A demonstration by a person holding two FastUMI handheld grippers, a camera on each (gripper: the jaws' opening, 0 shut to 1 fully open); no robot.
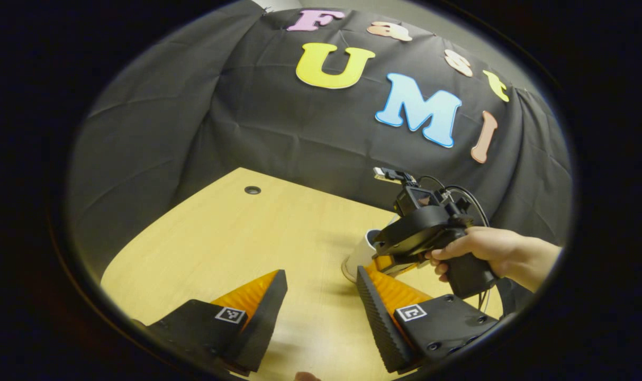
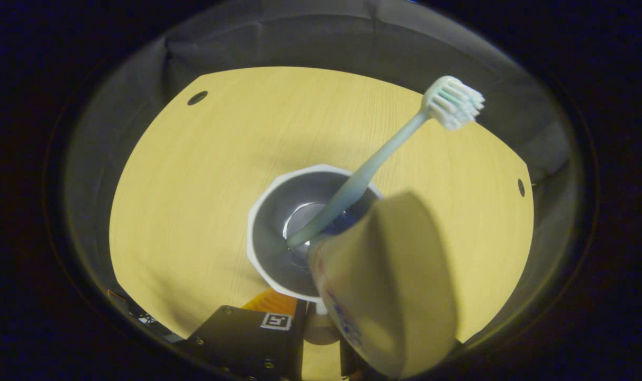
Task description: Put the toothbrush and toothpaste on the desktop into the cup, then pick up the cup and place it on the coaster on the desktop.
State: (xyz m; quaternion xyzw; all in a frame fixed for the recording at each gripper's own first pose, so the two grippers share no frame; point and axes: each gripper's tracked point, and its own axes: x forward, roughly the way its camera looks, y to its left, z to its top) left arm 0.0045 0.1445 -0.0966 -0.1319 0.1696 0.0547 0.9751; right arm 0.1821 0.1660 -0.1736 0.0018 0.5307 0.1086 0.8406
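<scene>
a: where's the toothbrush (image 2: 373, 164)?
b: leaning in the cup (image 2: 278, 233) mid-counter (image 2: 193, 174). right tongs (image 2: 321, 328) grip the toothpaste (image 2: 389, 286) over its rim.
a: left tongs (image 1: 321, 301)?
b: spread apart, holding nothing.

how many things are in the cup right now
2. The toothbrush stands in the cup, leaning on its far rim, bristles up. The toothpaste is partly in at the near side. Anything beneath the tube would be hidden.
</scene>
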